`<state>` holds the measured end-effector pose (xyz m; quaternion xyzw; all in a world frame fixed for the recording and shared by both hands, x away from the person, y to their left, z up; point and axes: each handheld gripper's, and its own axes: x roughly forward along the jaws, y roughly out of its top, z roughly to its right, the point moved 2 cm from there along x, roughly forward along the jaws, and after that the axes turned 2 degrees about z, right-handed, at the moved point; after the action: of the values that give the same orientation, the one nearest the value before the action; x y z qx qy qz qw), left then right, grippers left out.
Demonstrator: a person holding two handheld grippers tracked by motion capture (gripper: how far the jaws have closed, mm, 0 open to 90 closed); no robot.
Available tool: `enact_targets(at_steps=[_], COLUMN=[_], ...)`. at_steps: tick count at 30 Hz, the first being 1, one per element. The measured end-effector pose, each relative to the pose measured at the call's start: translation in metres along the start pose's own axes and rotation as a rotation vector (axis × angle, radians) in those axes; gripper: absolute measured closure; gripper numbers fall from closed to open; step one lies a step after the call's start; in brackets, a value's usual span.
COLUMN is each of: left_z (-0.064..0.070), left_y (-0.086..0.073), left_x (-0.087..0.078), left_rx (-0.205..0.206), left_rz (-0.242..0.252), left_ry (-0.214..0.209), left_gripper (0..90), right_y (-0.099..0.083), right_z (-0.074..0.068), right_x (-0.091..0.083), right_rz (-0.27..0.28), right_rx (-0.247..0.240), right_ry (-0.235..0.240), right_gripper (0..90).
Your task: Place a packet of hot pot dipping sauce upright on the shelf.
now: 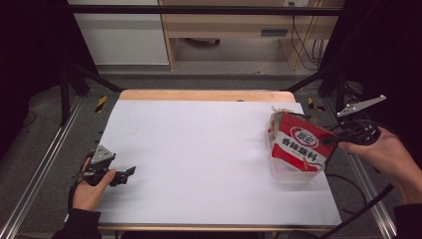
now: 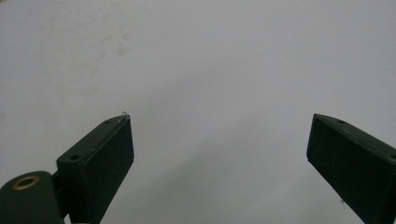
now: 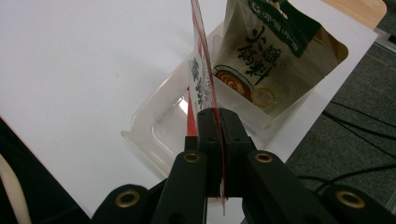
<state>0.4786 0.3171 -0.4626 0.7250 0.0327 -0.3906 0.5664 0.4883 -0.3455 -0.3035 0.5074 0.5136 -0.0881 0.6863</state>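
right gripper [image 3: 215,116] is pinching the red sauce pouch [image 1: 298,144] over the clear tray [image 3: 154,135], far right | left gripper [image 2: 219,154] is sitting wide open, holding nothing, near left

Tub [image 1: 291,175] at counter [image 1: 199,149] right edge; sauce pouch [image 1: 300,145] over it, second pouch [image 3: 275,56] standing inside; left hand-held gripper [image 1: 130,172] near-left corner, well apart

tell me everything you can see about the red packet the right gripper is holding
The red packet is a flat, glossy pouch, red with a white band of dark printed characters and a round white logo above it. The right gripper is shut on its edge, holding it upright and tilted over the clear plastic tray at the table's right side. A beige packet stands in the tray behind it.
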Motion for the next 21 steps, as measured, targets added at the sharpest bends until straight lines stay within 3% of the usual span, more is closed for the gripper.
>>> enact_targets(at_steps=[7, 15, 21], left_z=[0.0, 0.0, 0.0], left_y=[0.0, 0.0, 0.0], left_x=[0.0, 0.001, 0.0], left_rx=[0.004, 0.005, 0.002], left_rz=[-0.003, -0.005, -0.003], left_ry=[-0.001, 0.001, 0.0], left_gripper=[7.5, 7.4, 7.4], right_y=[-0.008, -0.011, -0.003], right_z=[0.002, 0.004, 0.0], right_x=[-0.001, -0.001, 0.002], right_rz=[-0.025, -0.018, 0.008], right_rx=[0.006, 0.007, -0.013], right_ry=[-0.008, -0.012, -0.041], right_gripper=[87.5, 77.6, 57.1])
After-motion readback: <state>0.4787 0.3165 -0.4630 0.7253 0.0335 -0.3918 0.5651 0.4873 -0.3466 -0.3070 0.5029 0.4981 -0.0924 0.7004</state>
